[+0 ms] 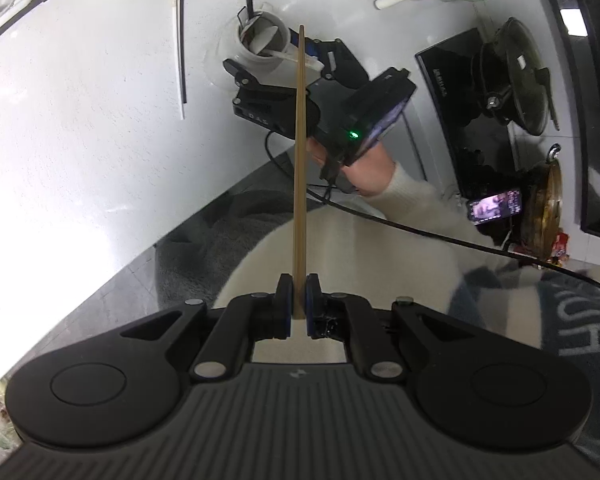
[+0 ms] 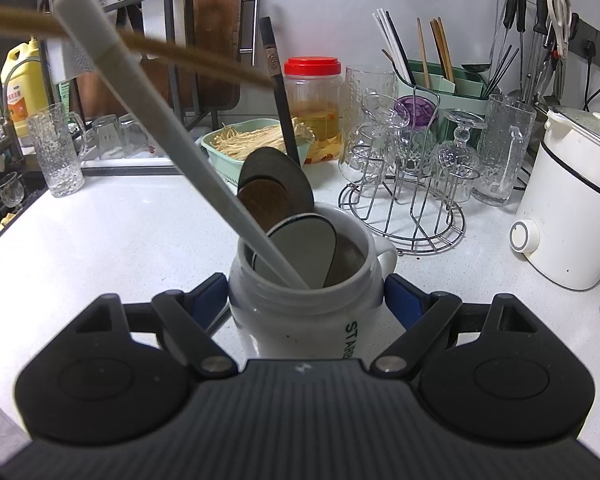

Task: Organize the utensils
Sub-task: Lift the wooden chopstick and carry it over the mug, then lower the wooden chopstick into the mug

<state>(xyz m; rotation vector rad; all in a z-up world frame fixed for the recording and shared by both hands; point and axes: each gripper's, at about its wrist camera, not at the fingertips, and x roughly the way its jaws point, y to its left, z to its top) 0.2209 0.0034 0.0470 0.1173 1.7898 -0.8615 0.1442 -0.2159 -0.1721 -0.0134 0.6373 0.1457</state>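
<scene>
My left gripper [image 1: 299, 297] is shut on the lower end of a brown wooden chopstick [image 1: 300, 160], which points up toward the white mug [image 1: 256, 60]. In the right wrist view the same chopstick [image 2: 160, 50] crosses blurred above the mug [image 2: 300, 316]. My right gripper [image 2: 306, 296] is shut on the mug, with a blue pad against each side. The mug holds a white long-handled spoon [image 2: 160, 132], dark spoons [image 2: 276, 184] and a black stick [image 2: 282, 108]. A black and a white chopstick [image 1: 182, 40] lie on the counter, left of the mug.
Behind the mug are a green basket [image 2: 220, 148], a red-lidded jar [image 2: 314, 92], a wire rack of glasses [image 2: 404, 184], a green utensil holder [image 2: 440, 80] and a white kettle [image 2: 572, 208]. A cooktop with a lidded pot [image 1: 512, 80] lies right. The counter edge runs below the mug.
</scene>
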